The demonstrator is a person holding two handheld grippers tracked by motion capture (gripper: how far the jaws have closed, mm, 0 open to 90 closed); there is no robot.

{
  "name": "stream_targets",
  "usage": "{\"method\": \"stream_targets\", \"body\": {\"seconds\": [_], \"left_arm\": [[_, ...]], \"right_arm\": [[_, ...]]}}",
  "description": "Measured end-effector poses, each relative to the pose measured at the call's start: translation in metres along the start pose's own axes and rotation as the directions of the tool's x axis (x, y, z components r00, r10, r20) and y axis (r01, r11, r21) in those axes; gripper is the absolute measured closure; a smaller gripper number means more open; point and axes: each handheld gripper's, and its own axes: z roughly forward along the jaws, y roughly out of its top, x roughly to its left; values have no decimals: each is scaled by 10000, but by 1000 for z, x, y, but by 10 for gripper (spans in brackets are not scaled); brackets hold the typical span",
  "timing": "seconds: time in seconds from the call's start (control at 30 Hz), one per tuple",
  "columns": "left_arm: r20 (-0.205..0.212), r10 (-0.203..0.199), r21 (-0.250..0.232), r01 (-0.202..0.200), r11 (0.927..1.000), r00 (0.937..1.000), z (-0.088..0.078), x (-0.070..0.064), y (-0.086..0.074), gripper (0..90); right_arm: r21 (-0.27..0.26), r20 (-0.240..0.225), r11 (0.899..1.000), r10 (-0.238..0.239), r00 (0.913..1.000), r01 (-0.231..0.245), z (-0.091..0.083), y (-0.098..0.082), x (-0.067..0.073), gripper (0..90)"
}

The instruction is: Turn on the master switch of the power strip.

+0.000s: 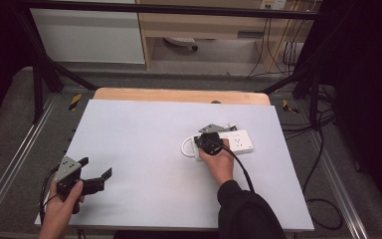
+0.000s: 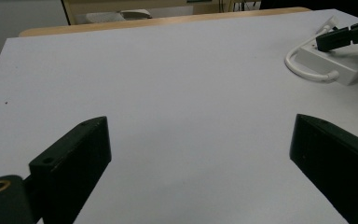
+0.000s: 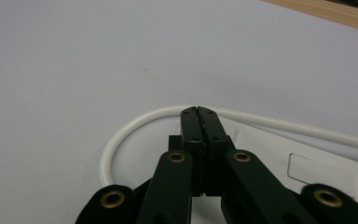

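A: Where's the power strip [image 1: 236, 143]?
B: Right of centre on the tabletop [image 1: 144, 149], its white cable [image 3: 121, 135] looped leftward.
A: And the tongs?
B: Right tongs [image 3: 199, 111] together, tips at the cable. Left tongs [image 1: 97, 172] apart, lower left, over bare tabletop.

White power strip [image 1: 238, 142] lay flat on the table's right-centre part, long side running roughly left-right, socket face up w/ pin holes showing at its right half. Its white cord [image 3: 121, 135] curved out from the left end in a loop on the tabletop (round, smooth, lying flat), then ran back alongside the strip. In the left gripper view the strip sat at the far right, cord looped in front.
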Motion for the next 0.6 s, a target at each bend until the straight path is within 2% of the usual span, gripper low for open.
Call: {"method": "stream_targets", "body": {"seconds": [0.6], "left_arm": [[0, 2, 0, -2, 10000, 10000, 0, 0, 0, 54]], "right_arm": [[-9, -50, 9998, 222, 9997, -222, 0, 0, -1, 900]]}}
